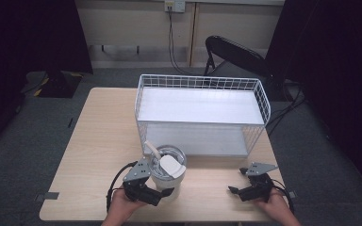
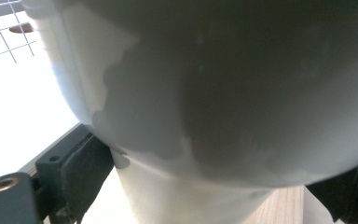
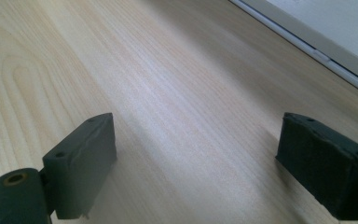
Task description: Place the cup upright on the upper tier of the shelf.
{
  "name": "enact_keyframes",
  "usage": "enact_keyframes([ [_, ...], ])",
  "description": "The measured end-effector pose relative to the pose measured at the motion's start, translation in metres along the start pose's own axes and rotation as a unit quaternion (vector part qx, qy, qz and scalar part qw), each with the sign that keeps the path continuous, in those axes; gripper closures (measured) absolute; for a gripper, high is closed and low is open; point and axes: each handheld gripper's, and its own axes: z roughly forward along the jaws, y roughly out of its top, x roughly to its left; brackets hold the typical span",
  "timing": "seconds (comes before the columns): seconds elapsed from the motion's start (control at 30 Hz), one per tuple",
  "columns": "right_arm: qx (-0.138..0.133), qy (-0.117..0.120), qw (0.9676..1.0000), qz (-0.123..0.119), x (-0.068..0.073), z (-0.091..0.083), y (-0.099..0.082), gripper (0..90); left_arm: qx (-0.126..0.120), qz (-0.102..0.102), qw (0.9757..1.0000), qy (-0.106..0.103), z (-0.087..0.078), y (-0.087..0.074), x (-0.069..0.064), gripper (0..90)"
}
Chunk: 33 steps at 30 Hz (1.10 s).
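White tumbler [image 1: 168, 170] upright on table, between left tool's [image 1: 162, 192] jaws

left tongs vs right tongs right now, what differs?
The left tongs have the white tumbler between their jaws; the right tongs have nothing between theirs, just bare table. The left jaws sit close against the tumbler's narrow lower body, though contact is unclear; the right jaws stand wide apart. The left tongs are by the tumbler near the table's front edge; the right tongs sit farther right, short of the wire basket. Both are hand-held, black, low over the table.
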Motion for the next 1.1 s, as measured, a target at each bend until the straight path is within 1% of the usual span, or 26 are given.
enact_keyframes([
  [0.13, 0.000, 0.000, 1.0000, 0.000, 0.0000, 0.0000, 0.0000, 11.0, -0.003, -0.001, 1.0000, 0.000, 0.0003, -0.0003, 0.0001, 8.4],
  [0.23, 0.000, 0.000, 1.0000, 0.000, 0.0000, 0.0001, 0.0000, 11.0, -0.010, 0.004, 0.9999, 0.004, 0.0002, -0.0015, -0.0010, 8.7],
  [0.4, 0.000, 0.000, 1.0000, 0.000, 0.0000, 0.0000, 0.0000, 11.0, -0.027, 0.024, 0.9993, 0.013, -0.0011, -0.0050, -0.0033, 9.8],
  [0.47, -0.001, 0.000, 1.0000, 0.000, 0.0001, 0.0001, 0.0000, 11.0, -0.031, 0.026, 0.9991, 0.015, -0.0011, -0.0056, -0.0038, 9.9],
  [0.5, 0.000, 0.000, 1.0000, 0.000, 0.0000, 0.0000, 0.0000, 11.0, -0.036, 0.034, 0.9986, 0.021, -0.0016, -0.0063, -0.0053, 10.0],
  [0.53, 0.000, 0.000, 1.0000, 0.000, 0.0000, 0.0000, 0.0000, 11.0, -0.036, 0.034, 0.9986, 0.021, -0.0016, -0.0063, -0.0053, 10.0],
  [0.6, 0.000, 0.000, 1.0000, 0.000, 0.0000, 0.0001, 0.0000, 11.0, -0.040, 0.045, 0.9979, 0.024, -0.0020, -0.0061, -0.0069, 10.1],
  [0.7, 0.000, 0.000, 1.0000, 0.000, 0.0000, 0.0000, 0.0000, 11.0, -0.044, 0.051, 0.9975, 0.024, -0.0018, -0.0058, -0.0093, 10.1],
  [0.77, -0.001, 0.000, 1.0000, 0.000, 0.0000, 0.0001, 0.0000, 11.0, -0.045, 0.051, 0.9974, 0.023, -0.0015, -0.0057, -0.0092, 10.0],
  [0.83, 0.000, 0.000, 1.0000, 0.000, 0.0000, 0.0000, 0.0000, 11.0, -0.047, 0.045, 0.9976, 0.023, -0.0017, -0.0066, -0.0083, 10.0],
  [0.87, 0.000, 0.000, 1.0000, 0.000, 0.0001, 0.0000, 0.0000, 11.0, -0.049, 0.038, 0.9978, 0.021, -0.0021, -0.0076, -0.0061, 9.9],
  [0.9, 0.000, 0.000, 1.0000, 0.000, 0.0001, 0.0000, 0.0000, 11.0, -0.049, 0.038, 0.9978, 0.021, -0.0021, -0.0076, -0.0061, 9.9],
  [0.93, 0.000, 0.000, 1.0000, -0.001, -0.0001, 0.0000, 0.0000, 11.0, -0.051, 0.033, 0.9979, 0.021, -0.0023, -0.0081, -0.0051, 9.9],
  [1.1, 0.000, 0.000, 1.0000, 0.000, 0.0000, 0.0000, 0.0000, 11.0, -0.059, 0.025, 0.9978, 0.011, -0.0006, -0.0090, -0.0030, 9.5],
])
